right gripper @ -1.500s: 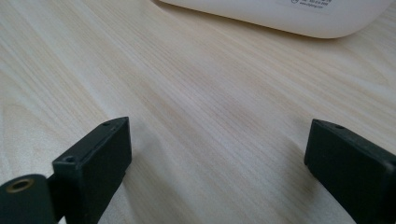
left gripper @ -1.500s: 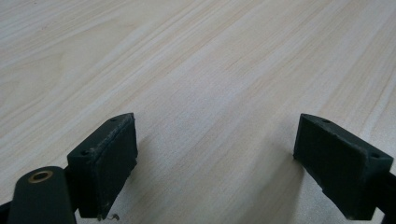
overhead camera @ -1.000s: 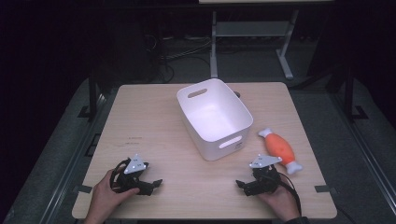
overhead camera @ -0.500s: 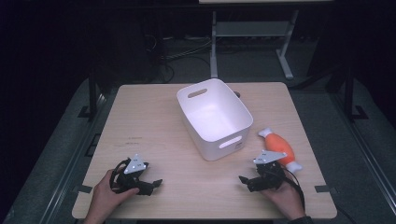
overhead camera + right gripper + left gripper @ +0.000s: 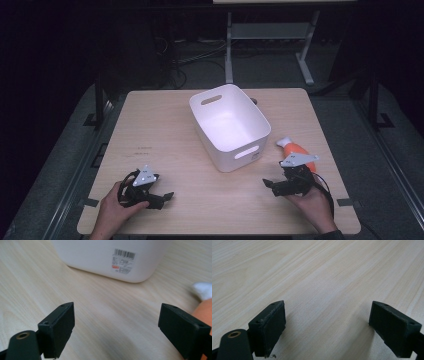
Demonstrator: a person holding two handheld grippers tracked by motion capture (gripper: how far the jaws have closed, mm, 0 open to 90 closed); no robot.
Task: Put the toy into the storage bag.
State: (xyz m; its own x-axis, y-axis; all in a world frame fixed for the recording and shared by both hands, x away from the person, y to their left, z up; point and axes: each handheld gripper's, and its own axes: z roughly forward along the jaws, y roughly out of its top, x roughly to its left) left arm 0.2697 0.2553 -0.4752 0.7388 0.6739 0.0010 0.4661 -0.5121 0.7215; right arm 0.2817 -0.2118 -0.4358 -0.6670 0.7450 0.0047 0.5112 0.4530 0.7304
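High view: orange, white-ended soft toy (image 5: 296,149) lies on the pale wood table (image 5: 165,125), just right of the glossy white plastic bin (image 5: 227,125), not yet picked up.
Left gripper view: left gripper (image 5: 328,327) jaws spread over bare woodgrain.
Right gripper view: right gripper (image 5: 117,327) jaws have just been closing, apart, nothing between; toy (image 5: 203,306) beside right jaw.

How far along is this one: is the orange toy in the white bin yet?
Nothing looks done: the white bin is empty. The orange toy lies on the table right of the bin. In hand: the right gripper, open with nothing between its jaws, sits beside the toy. The left gripper is open over bare table. Left: grasping the toy, probably binning it.
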